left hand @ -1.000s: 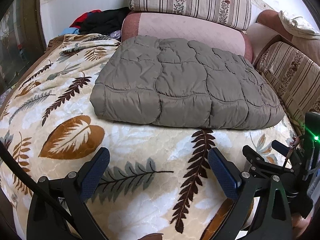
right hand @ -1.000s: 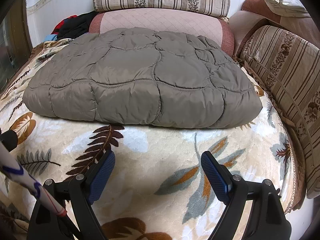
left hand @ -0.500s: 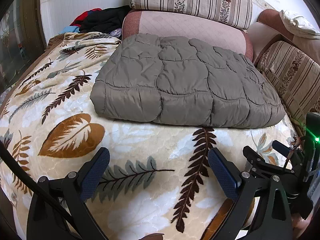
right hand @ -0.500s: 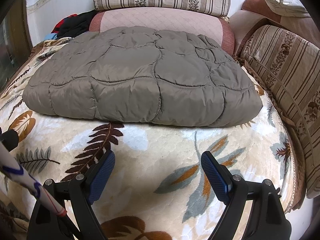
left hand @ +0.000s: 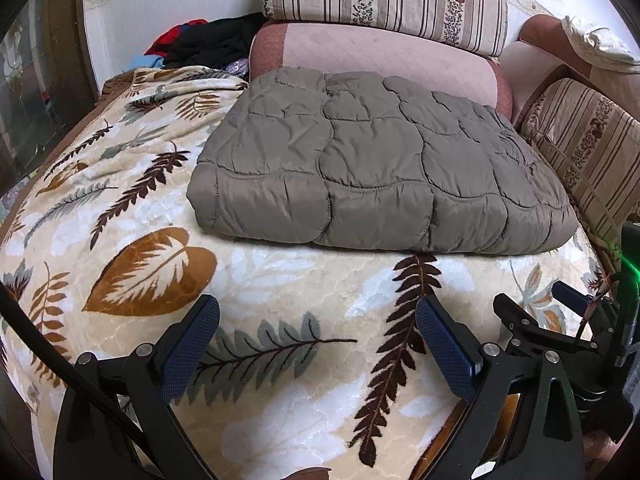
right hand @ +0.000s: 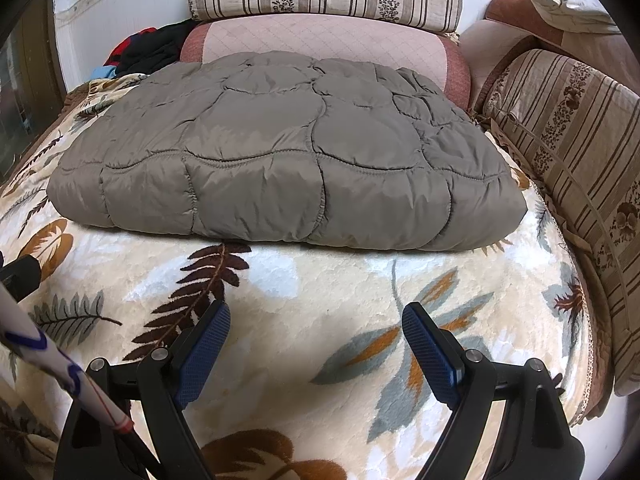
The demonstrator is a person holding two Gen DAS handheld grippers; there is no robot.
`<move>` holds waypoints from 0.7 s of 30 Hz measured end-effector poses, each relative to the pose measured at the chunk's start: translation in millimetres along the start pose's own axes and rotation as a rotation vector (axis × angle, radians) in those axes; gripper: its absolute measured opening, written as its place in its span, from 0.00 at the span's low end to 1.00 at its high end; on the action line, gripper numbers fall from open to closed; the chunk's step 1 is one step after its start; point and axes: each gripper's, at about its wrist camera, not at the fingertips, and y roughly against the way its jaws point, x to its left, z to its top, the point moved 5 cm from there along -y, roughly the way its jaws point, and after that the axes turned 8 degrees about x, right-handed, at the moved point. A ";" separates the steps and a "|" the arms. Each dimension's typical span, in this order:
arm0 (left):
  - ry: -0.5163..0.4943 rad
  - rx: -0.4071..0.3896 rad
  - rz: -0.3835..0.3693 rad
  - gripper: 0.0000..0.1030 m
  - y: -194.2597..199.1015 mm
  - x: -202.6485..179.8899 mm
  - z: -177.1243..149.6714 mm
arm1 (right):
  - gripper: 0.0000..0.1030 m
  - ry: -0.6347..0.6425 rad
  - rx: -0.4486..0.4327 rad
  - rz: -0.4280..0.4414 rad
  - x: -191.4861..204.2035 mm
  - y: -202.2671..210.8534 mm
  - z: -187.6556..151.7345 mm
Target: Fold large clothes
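A grey-brown quilted padded garment (left hand: 372, 164) lies folded into a thick flat rectangle on the leaf-patterned blanket (left hand: 160, 264), its far edge against the pink cushion. It also shows in the right wrist view (right hand: 280, 168). My left gripper (left hand: 318, 328) is open and empty, hovering over the blanket well short of the garment's near edge. My right gripper (right hand: 316, 334) is open and empty, also over the blanket in front of the garment. Part of the right gripper (left hand: 560, 320) shows at the right of the left wrist view.
A pink cushion (left hand: 380, 56) and a striped floral bolster (left hand: 384, 0) stand behind the garment. Striped cushions (right hand: 568, 140) line the right side. A pile of black, red and blue clothes (left hand: 200, 46) lies at the back left. The blanket's edge drops off at the left.
Both grippers have drifted slightly; the garment sits a little lower in both views. Both stay open and empty, and the garment has not moved.
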 end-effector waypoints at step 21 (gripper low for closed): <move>0.015 0.050 -0.007 0.95 -12.0 4.2 -4.5 | 0.88 0.010 -0.005 0.012 1.6 1.0 -3.4</move>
